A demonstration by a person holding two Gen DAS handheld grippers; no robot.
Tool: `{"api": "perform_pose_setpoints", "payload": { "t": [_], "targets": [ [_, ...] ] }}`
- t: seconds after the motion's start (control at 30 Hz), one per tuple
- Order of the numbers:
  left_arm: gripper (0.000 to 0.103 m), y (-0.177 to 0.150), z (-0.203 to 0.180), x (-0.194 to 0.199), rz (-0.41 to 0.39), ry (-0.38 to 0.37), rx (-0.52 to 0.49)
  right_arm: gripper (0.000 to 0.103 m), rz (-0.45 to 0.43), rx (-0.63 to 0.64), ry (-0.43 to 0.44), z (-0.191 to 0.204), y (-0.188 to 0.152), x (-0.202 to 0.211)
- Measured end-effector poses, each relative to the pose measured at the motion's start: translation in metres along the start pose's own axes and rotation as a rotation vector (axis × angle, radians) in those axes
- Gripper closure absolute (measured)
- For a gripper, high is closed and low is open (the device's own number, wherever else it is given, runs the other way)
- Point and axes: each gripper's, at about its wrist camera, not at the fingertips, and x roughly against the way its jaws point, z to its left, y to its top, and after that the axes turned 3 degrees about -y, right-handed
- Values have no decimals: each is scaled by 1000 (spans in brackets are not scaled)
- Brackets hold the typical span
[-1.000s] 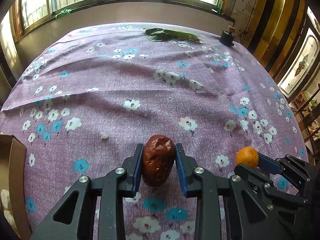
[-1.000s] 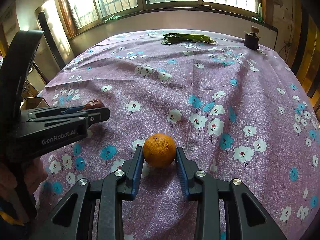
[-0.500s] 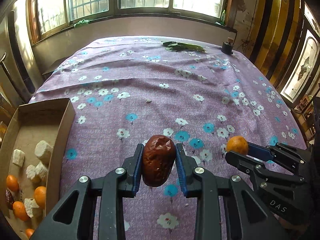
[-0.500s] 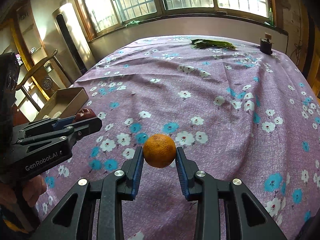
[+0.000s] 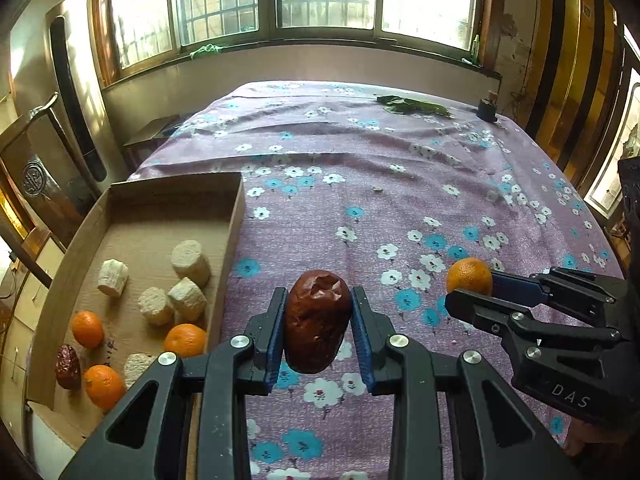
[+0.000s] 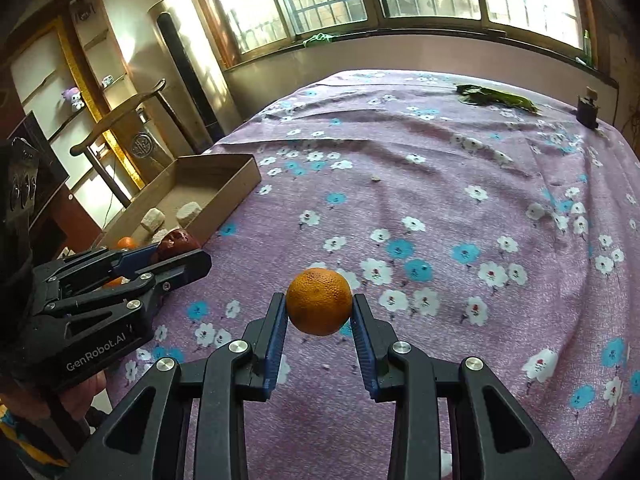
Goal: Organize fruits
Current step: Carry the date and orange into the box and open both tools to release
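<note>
Floral cloth covers the surface [image 5: 400, 200] where our left tongs [image 5: 318, 330] clamp a date [image 5: 316, 326] and right tongs [image 6: 319, 308] an orange [image 6: 319, 300]; either could slip short of the cardboard box [image 5: 236, 216].

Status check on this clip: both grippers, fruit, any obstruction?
Left hand-held gripper shut on red date. Right hand-held gripper shut on orange. Cardboard box left, path clear.
</note>
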Motion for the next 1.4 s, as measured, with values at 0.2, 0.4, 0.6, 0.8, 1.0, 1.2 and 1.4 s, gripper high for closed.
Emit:
{"api": "perform_pose_setpoints", "payload": {
  "t": [0.2, 0.4, 0.6, 0.8, 1.0, 1.2, 1.4],
  "targets": [
    [73, 0, 30, 10, -23, 55, 35, 68, -3, 74, 25, 35, 14, -7],
    [73, -3, 56, 15, -34, 91, 73, 68, 6, 110, 38, 57, 22, -19],
    [73, -6, 78, 16, -40, 117, 108, 68, 20, 143, 55, 75, 29, -32],
    [73, -8, 100, 17, -42, 139, 143, 68, 28, 179, 67, 92, 37, -43],
    [73, -13, 125, 21, -32, 183, 171, 68, 29, 224, 88, 112, 51, -54],
    [73, -22, 150, 14, 8, 200, 216, 68, 66, 298, 129, 146, 57, -79],
    [73, -27, 164, 6, 31, 211, 238, 68, 108, 361, 116, 170, 63, -113]
  ]
}}
